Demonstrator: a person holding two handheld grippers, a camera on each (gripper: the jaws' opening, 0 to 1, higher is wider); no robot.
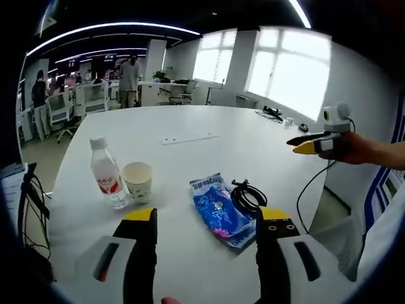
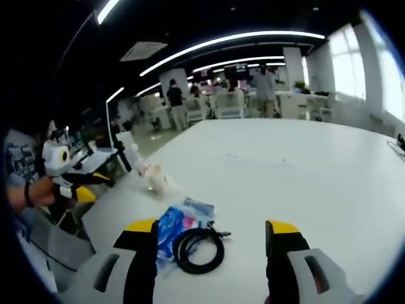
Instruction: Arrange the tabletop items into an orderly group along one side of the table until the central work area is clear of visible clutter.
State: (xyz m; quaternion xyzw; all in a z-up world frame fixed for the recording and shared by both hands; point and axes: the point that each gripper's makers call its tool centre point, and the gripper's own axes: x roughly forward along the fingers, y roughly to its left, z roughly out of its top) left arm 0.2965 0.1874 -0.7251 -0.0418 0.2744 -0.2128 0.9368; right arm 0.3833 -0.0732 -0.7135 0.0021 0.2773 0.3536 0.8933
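Both grippers hang released — left gripper (image 1: 205, 244) near the blue packet (image 1: 218, 209), right gripper (image 2: 212, 253) over the coiled cable (image 2: 197, 248) — bottle (image 1: 107, 177) and paper cup (image 1: 138, 180) side by side

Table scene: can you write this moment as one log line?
left tool open | right tool open | bottle, cup, blue packet, black cable ungrouped on table

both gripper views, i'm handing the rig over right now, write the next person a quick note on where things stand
Left hand-held gripper: open, empty, held low over the near edge of the white table.
Right hand-held gripper: open, empty, just short of the black cable.
Things: water bottle and paper cup stand close together. The blue packet lies flat, with the coiled cable beside it, apparently overlapping its edge.
Done: nothing looks grouped to a side yet.
Left: probably take the cable first, then move the packet, cup and bottle into one row along an edge.
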